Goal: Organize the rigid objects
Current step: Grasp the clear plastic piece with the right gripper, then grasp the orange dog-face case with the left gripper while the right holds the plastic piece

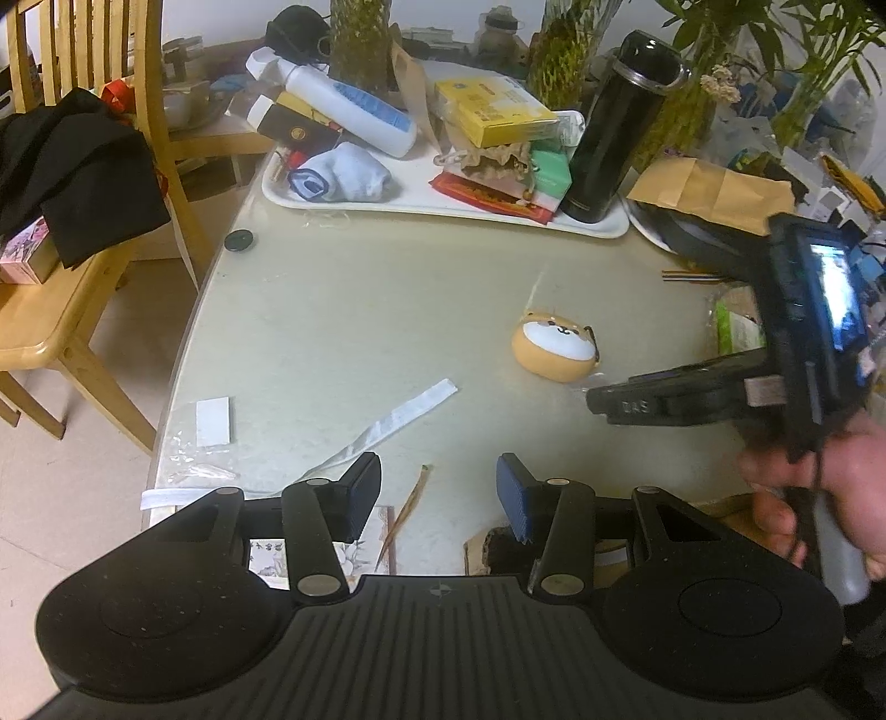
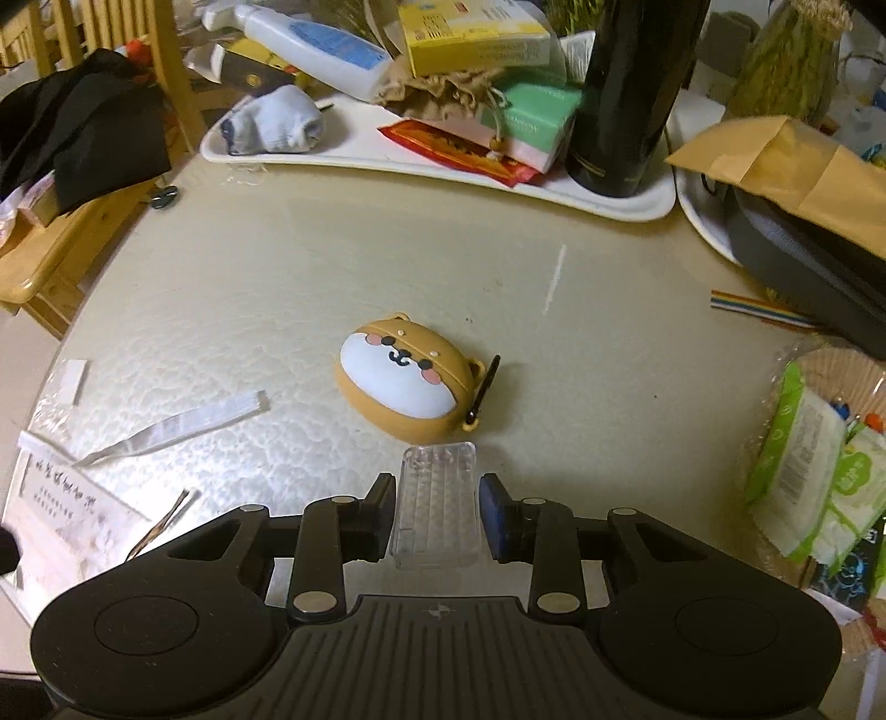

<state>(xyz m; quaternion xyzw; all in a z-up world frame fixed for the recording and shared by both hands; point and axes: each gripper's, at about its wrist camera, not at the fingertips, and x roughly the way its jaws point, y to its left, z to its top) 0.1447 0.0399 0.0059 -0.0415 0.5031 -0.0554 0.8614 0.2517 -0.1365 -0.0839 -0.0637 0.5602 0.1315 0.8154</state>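
Holding a small clear plastic box with a bumpy ribbed face, my right gripper has its two pads pressed against the box's sides, narrow, above the pale glass-topped table. Just beyond the box, near the middle of the table, lies a tan rubber dog-faced pouch with a white muzzle, a dark loop at its right end. My left gripper hangs over the table's near edge with its jaws partly apart and nothing between them; from that view I see the hand carrying the right gripper. Along the far edge sits a white oblong tray crowded with a tall black flask, a yellow carton, a white bottle with a blue label and a rolled pale-blue sock. A white paper strip lies toward the left edge.
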